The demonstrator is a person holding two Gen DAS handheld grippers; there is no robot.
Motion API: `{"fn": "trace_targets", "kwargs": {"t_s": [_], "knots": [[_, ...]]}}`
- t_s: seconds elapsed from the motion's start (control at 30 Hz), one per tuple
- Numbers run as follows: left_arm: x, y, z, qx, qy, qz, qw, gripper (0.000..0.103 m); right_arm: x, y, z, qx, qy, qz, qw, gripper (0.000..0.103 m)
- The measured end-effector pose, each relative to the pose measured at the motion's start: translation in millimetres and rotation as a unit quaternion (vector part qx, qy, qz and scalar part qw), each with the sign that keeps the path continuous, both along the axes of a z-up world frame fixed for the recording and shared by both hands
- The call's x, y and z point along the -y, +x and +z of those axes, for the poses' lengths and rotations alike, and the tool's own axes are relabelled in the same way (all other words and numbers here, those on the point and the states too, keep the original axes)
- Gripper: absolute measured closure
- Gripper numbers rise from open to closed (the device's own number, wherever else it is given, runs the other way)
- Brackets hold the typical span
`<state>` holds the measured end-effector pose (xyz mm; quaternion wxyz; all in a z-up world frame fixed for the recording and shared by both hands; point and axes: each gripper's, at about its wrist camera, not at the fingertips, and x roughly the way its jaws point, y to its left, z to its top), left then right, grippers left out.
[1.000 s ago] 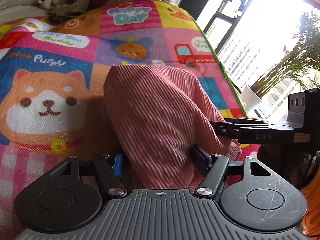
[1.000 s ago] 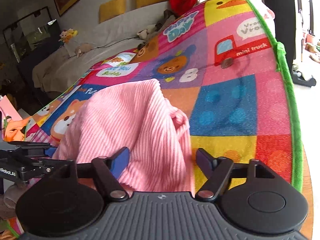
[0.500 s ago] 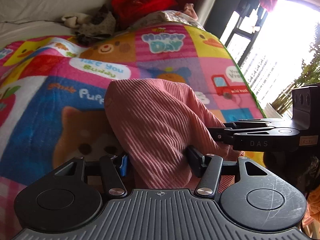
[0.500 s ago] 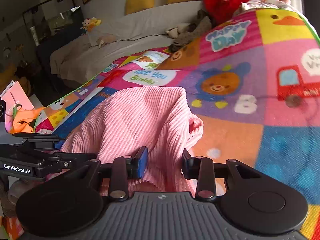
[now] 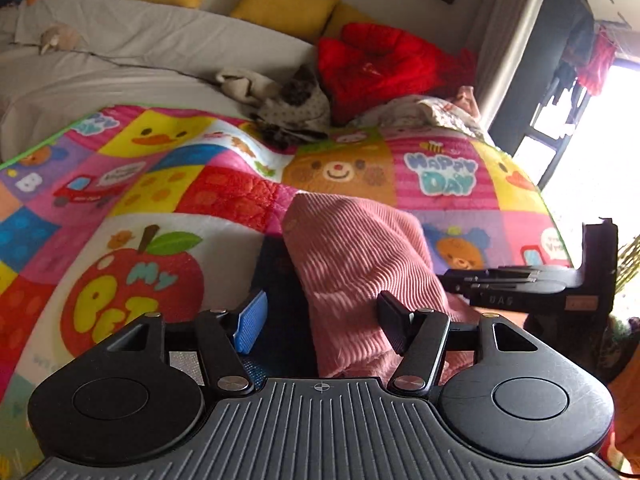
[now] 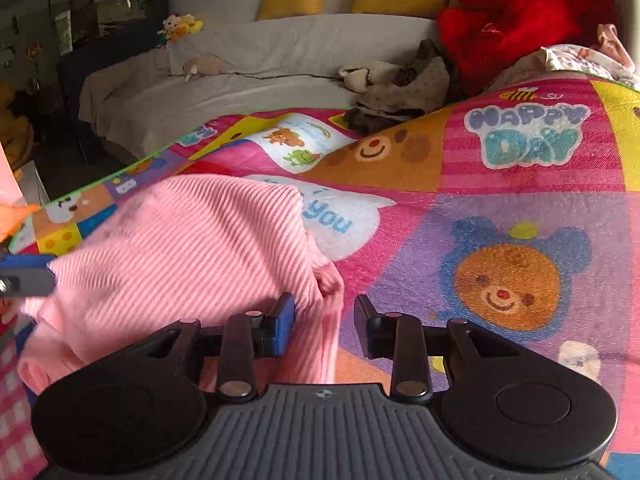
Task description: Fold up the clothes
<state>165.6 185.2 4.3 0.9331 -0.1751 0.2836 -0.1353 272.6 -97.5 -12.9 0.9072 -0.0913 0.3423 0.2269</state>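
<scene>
Two tongs meet one pink ribbed garment [image 5: 360,268] on a patchwork play mat [image 5: 160,184]. The left tongs [image 5: 320,316] stand wide apart: the blue-padded finger [image 5: 250,320] is clear of the cloth, with a dark gap between it and the fabric, while the black finger [image 5: 394,322] lies against the garment's right side. The garment rises as a humped fold between and ahead of these fingers, leaning toward the black one.

In the right wrist view the right tongs [image 6: 324,326] are also parted, narrower than the left. A bunched edge of the pink garment [image 6: 192,260] hangs into the gap, next to the blue pad [image 6: 284,320]; the black finger [image 6: 366,330] is apart from it, over the mat [image 6: 500,200]. Most of the cloth spreads left of these tongs, and whether the blue pad presses it I cannot tell.

The right tongs' body [image 5: 528,284] shows just right of the garment in the left view. Far ahead of both tongs lie a red jacket [image 5: 380,64], yellow cushions [image 5: 280,8], and a grey-sheeted sofa [image 5: 120,60].
</scene>
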Motion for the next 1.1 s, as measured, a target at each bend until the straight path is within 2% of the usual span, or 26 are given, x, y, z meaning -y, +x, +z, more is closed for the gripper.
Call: {"fn": "trace_targets", "kwargs": {"t_s": [0.13,0.23,0.3,0.4,0.47,0.6,0.63,0.67,0.7,0.73,0.93,1.0,1.1], "knots": [[16.8,1.1,-2.9,0.01,-0.003,-0.002,0.9999,0.039,11.8,-8.2,7.4,0.002,-0.017,-0.007,1.0,0.071],[29.3,1.9,-5.2,0.018,-0.006,-0.003,0.9998,0.043,8.8,-12.4,30.5,0.022,0.014,0.002,1.0,0.071],[41.0,0.6,-10.3,0.019,0.019,-0.006,0.9996,0.044,-2.8,-13.2,49.5,0.037,0.044,0.026,0.998,0.071],[53.7,-2.9,-18.0,0.023,0.057,-0.01,0.9981,0.043,-30.2,-4.0,62.1,0.045,0.07,0.057,0.995,0.066],[57.2,-6.0,-21.9,0.026,0.071,-0.012,0.9971,0.041,-49.4,13.2,56.1,0.029,0.08,0.065,0.994,0.062],[58.4,-9.4,-26.8,0.028,0.074,-0.021,0.9967,0.034,-75.7,46.1,13.5,0.007,0.022,0.047,0.999,0.052],[59.8,-10.4,-26.9,0.031,0.077,-0.023,0.9963,0.034,-74.7,49.6,2.4,0.008,0.013,0.04,0.999,0.042],[61.1,-11.3,-26.9,0.034,0.081,-0.025,0.9959,0.033,-68.1,52.3,-1.5,-0.001,0.029,0.031,0.999,0.037],[61.5,-11.5,-27.1,0.035,0.081,-0.027,0.9958,0.031,-59.9,54.8,-3.5,-0.014,0.051,0.022,0.998,0.037],[61.2,-11.2,-27.5,0.035,0.079,-0.029,0.9958,0.03,-55.1,49.7,-3.3,-0.01,0.05,0.019,0.999,0.037],[50.5,-6.3,-30.5,0.022,0.044,-0.028,0.9984,0.026,-31.9,7.0,1.6,0.041,0.008,0.016,0.999,0.037],[47.7,-6.2,-30.9,0.022,0.035,-0.027,0.9988,0.025,-25.6,-8.7,-1.6,0.057,-0.02,0.01,0.998,0.036],[45.0,-7.7,-30.0,0.029,0.026,-0.025,0.9989,0.023,-10.0,-24.7,-7.3,0.05,-0.035,-0.013,0.998,0.036]]}}
